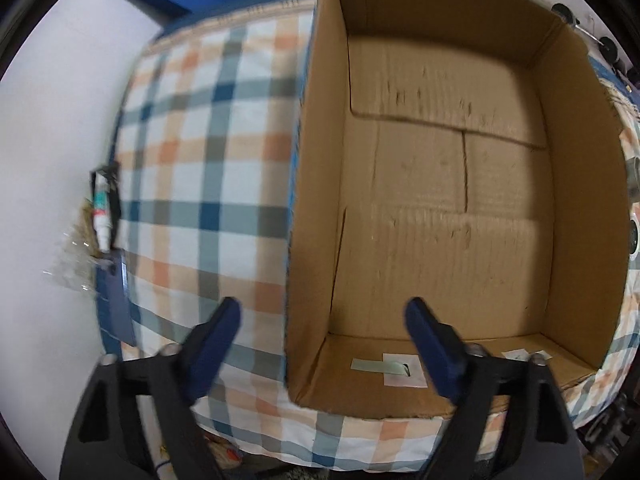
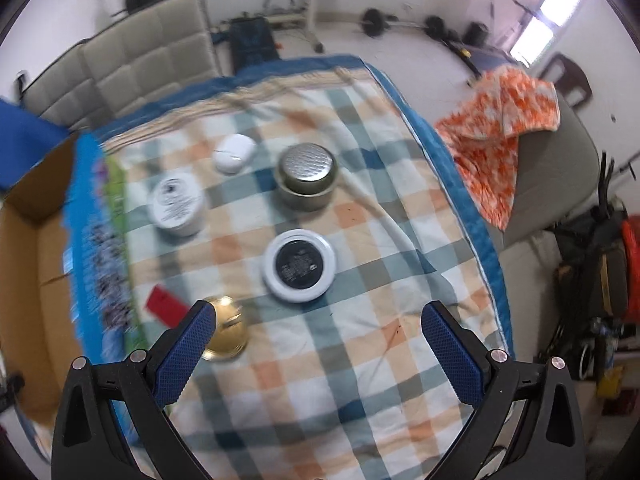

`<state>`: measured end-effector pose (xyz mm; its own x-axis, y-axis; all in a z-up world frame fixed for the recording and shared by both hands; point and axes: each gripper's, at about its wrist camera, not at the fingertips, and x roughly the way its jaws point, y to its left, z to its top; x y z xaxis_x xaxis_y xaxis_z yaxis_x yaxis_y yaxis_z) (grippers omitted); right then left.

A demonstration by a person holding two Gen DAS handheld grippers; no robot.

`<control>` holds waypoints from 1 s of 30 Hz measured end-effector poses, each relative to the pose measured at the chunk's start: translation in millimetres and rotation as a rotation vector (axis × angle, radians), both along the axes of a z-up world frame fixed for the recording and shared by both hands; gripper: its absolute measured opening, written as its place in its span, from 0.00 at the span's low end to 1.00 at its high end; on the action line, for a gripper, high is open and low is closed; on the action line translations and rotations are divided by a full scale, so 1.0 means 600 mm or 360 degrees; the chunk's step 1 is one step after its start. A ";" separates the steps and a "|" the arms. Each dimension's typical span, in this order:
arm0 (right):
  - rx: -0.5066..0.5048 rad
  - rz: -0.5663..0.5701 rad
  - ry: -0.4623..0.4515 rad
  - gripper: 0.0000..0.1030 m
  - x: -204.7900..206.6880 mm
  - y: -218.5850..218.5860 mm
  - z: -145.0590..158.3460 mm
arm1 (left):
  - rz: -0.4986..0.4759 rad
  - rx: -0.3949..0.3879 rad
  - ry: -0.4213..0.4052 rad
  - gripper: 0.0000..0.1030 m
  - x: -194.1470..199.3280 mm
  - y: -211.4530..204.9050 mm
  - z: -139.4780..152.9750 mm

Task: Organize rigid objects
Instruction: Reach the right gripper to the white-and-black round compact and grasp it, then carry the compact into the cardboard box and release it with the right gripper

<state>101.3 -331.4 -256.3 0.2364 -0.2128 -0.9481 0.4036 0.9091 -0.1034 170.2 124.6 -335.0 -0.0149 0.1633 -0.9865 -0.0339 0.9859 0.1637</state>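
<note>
The cardboard box point(image 1: 448, 208) sits open on the checked cloth point(image 1: 208, 184) that covers the bench. The left gripper point(image 1: 324, 320) hangs over the box's near left wall, its blue fingers point(image 1: 218, 344) parted with nothing between them. Right of the box, on the cloth, lie the rigid objects: a white jar point(image 2: 176, 205), a white case point(image 2: 234, 154), a metal tin point(image 2: 307, 176), a round black-and-white lid point(image 2: 299, 265), a gold jar point(image 2: 225, 330) and a red card point(image 2: 166, 305). The right gripper point(image 2: 320, 320) hovers above the cloth, released and empty, its left finger overlapping the gold jar in view.
</note>
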 end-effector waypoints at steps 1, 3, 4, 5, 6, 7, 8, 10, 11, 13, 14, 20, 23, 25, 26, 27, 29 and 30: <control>-0.0003 -0.0028 0.0017 1.00 0.008 -0.010 -0.014 | 0.0002 -0.0023 0.0029 0.67 0.002 0.001 -0.013; 0.0038 -0.0059 0.0058 1.00 0.024 -0.025 -0.040 | 0.0006 -0.0072 0.0085 0.62 0.001 0.003 -0.031; 0.0070 -0.0080 0.0076 1.00 0.032 -0.032 -0.053 | 0.0004 -0.0078 0.0108 0.62 0.002 0.004 -0.041; 0.0075 -0.0099 0.0096 1.00 0.040 -0.037 -0.066 | 0.0002 -0.0090 0.0121 0.61 0.003 0.004 -0.049; 0.0074 -0.0098 0.0106 1.00 0.050 -0.038 -0.078 | 0.0005 -0.0104 0.0136 0.51 0.003 0.006 -0.056; 0.0069 -0.0102 0.0123 1.00 0.058 -0.038 -0.090 | 0.0011 -0.0108 0.0161 0.46 0.005 0.011 -0.066; 0.0074 -0.0107 0.0139 1.00 0.063 -0.036 -0.098 | 0.0017 -0.0110 0.0181 0.42 0.005 0.013 -0.073; 0.0097 -0.0113 0.0173 1.00 0.076 -0.034 -0.119 | 0.0040 -0.0120 0.0203 0.39 0.005 0.019 -0.084; 0.0097 -0.0117 0.0201 1.00 0.085 -0.034 -0.134 | 0.0045 -0.0115 0.0208 0.36 0.006 0.021 -0.087; 0.0109 -0.0124 0.0228 1.00 0.095 -0.033 -0.153 | 0.0042 -0.0100 0.0216 0.33 0.008 0.023 -0.093; 0.0105 -0.0126 0.0258 1.00 0.102 -0.032 -0.165 | 0.0045 -0.0094 0.0224 0.29 0.008 0.026 -0.095; 0.0132 -0.0146 0.0339 1.00 0.123 -0.030 -0.206 | 0.0106 -0.0118 0.0250 0.11 0.014 0.054 -0.110; 0.0129 -0.0145 0.0365 1.00 0.129 -0.029 -0.217 | 0.0114 -0.0147 0.0256 0.10 0.016 0.063 -0.113; 0.0146 -0.0146 0.0388 0.94 0.134 -0.030 -0.224 | 0.0113 -0.0154 0.0259 0.10 0.016 0.063 -0.112; 0.0157 -0.0147 0.0406 0.92 0.136 -0.031 -0.230 | 0.0117 -0.0158 0.0258 0.10 0.015 0.065 -0.113; 0.0162 -0.0148 0.0414 0.88 0.138 -0.031 -0.234 | 0.0120 -0.0162 0.0258 0.09 0.015 0.067 -0.114; 0.0168 -0.0164 0.0436 0.84 0.140 -0.034 -0.241 | 0.0122 -0.0164 0.0260 0.09 0.016 0.067 -0.114; 0.0165 -0.0169 0.0440 0.79 0.140 -0.035 -0.243 | 0.0127 -0.0169 0.0259 0.09 0.016 0.070 -0.114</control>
<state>185.4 -352.7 -401.9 -0.0518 -0.1212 -0.9913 0.4661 0.8749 -0.1313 179.9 166.5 -403.3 -0.1842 0.0502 -0.9816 -0.0941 0.9932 0.0684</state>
